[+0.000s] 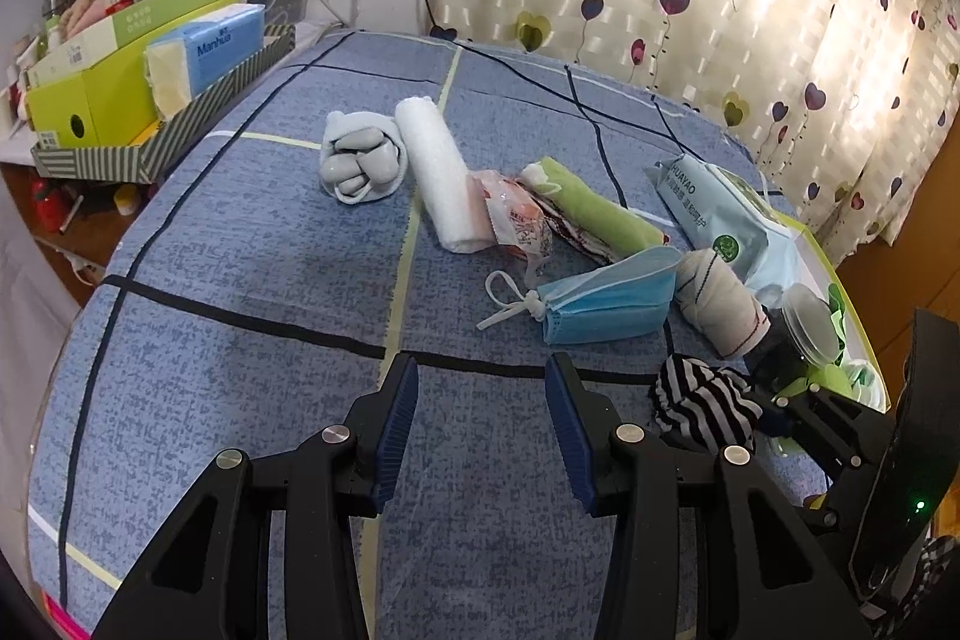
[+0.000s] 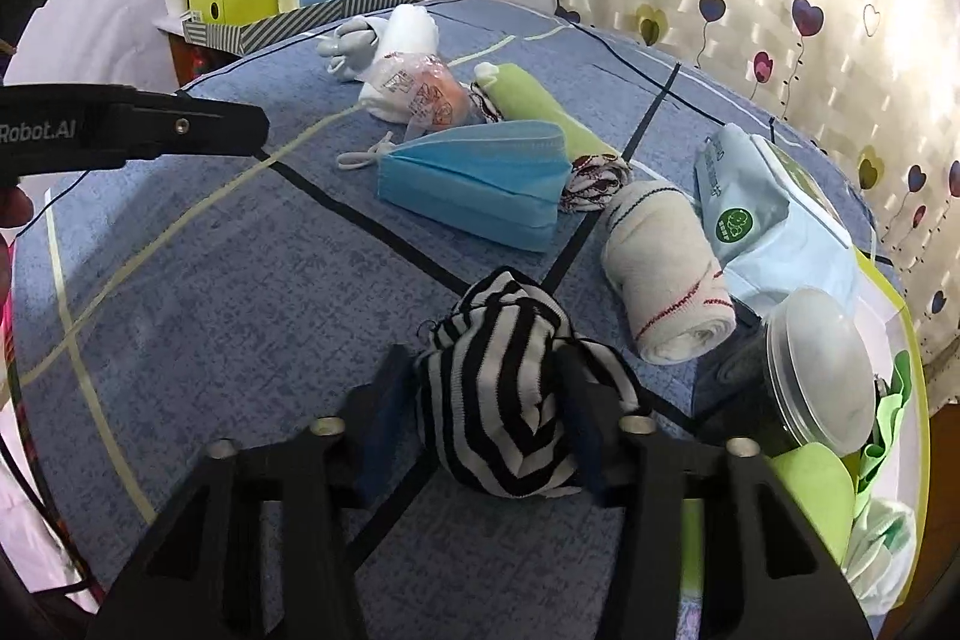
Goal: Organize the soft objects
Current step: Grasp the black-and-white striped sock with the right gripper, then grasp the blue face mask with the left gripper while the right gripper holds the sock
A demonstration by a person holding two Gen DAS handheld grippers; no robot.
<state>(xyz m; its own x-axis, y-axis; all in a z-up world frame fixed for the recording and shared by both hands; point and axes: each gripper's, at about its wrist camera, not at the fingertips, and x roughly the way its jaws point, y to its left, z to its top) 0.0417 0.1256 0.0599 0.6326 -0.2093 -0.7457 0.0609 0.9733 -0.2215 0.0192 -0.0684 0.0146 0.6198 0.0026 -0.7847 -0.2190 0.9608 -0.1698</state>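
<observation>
Right wrist: right gripper (image 2: 486, 436) clasps one striped sock (image 2: 504, 400).

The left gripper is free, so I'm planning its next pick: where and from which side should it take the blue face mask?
Probably grip the blue face mask across its folded pleated body, near the middle, coming down from above with the left gripper. It lies flat on the bedsheet, so a side approach finds little to pinch. Its knotted ear loops look thin and would likely slip.
</observation>
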